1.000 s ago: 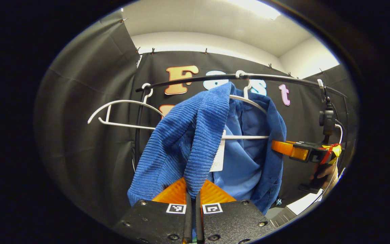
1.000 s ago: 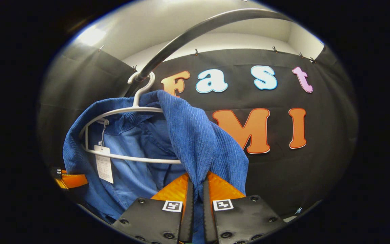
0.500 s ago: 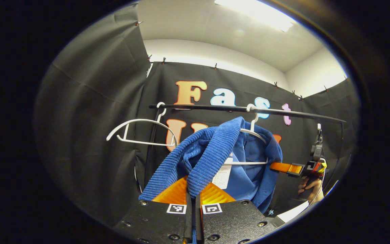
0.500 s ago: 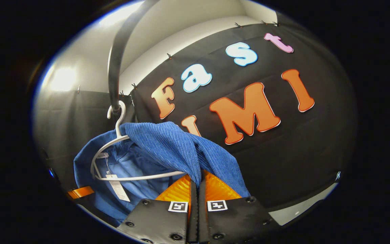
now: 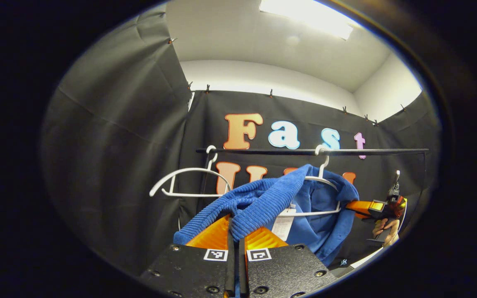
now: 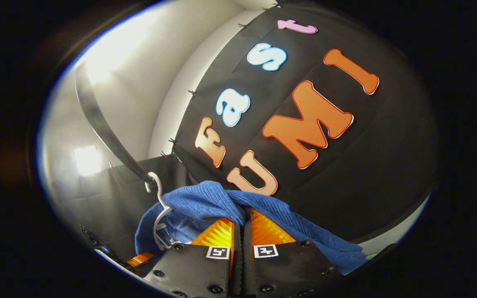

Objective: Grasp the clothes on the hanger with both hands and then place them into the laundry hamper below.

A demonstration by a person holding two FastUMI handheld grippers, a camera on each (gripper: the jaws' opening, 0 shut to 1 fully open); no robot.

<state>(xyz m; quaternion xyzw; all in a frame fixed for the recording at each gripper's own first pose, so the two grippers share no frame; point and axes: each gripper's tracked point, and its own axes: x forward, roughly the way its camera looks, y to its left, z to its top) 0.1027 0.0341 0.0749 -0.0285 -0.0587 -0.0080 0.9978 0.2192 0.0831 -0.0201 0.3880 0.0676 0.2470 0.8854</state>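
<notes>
A blue corduroy garment [image 5: 271, 198] hangs on a white hanger [image 5: 325, 179] hooked over the black rail [image 5: 304, 151]. My left gripper [image 5: 234, 227] is shut on one shoulder of the garment, and the cloth stretches from the hanger toward it. Farther off, my right gripper [image 5: 352, 205] pinches the garment's other side, held by a hand [image 5: 385, 229]. In the right gripper view, the right gripper [image 6: 240, 216] is shut on a fold of the blue garment [image 6: 205, 200]. There the hanger [image 6: 160, 213] still hooks the rail [image 6: 106, 132], and the view is strongly tilted.
A second, bare white hanger [image 5: 189, 182] hangs at the rail's left end, close to the stretched cloth. Black cloth walls close in the back and the left side. A pale strip of floor [image 5: 358, 260] shows at the lower right.
Both grippers have drawn back from the rail with the cloth in them, so rail and hangers look smaller. The garment is pulled out flatter from the hanger. The right gripper view has rolled sideways.
</notes>
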